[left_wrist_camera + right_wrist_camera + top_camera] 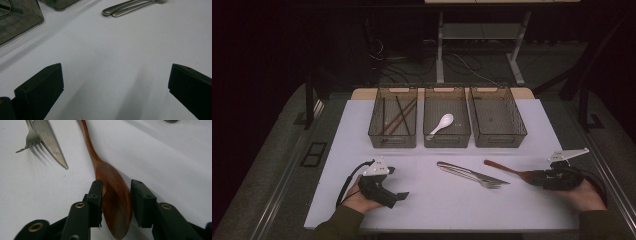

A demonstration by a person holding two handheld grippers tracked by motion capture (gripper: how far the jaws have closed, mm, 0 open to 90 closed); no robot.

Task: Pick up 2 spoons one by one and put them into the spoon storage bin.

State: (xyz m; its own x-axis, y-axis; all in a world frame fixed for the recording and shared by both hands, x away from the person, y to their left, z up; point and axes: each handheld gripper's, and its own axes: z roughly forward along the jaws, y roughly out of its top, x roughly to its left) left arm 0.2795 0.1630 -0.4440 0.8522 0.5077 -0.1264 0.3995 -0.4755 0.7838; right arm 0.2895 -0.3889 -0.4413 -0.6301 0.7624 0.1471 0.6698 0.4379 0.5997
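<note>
A: Where is the wooden spoon (113,192) found, taken from the middle bin (447,141) as landmark?

B: It is seen lying on the white table (422,200), in front of that bin and off to its right, with the handle pointed back toward the bin and the bowl toward the person. The fork (482,179) and the serrated knife (50,143) are laid side by side between the spoon and the bin's front, touching each other but apart from the spoon.

A: How is the right hand-held gripper (116,195) set?

B: Its jaws are placed on either side of the spoon's bowl. The left jaw appears pressed to the bowl's edge; at the right jaw a sliver of gap may remain, so a full pinch cannot be confirmed.

A: And the left hand-held gripper (393,196)?

B: It is rested on the table in front of and to the left of the middle bin, jaws spread wide, with nothing between them.

A: How is the spoon expected to handle?

B: It is judged light and stiff, not fragile. The polished, curved bowl is likely to be slippery, and it narrows toward the neck, so it could be squeezed out of flat jaws. A hold across the widest part of the bowl, or on the neck just behind it, is thought safer. A white ceramic spoon (441,124) is already lying inside the middle bin.
</note>
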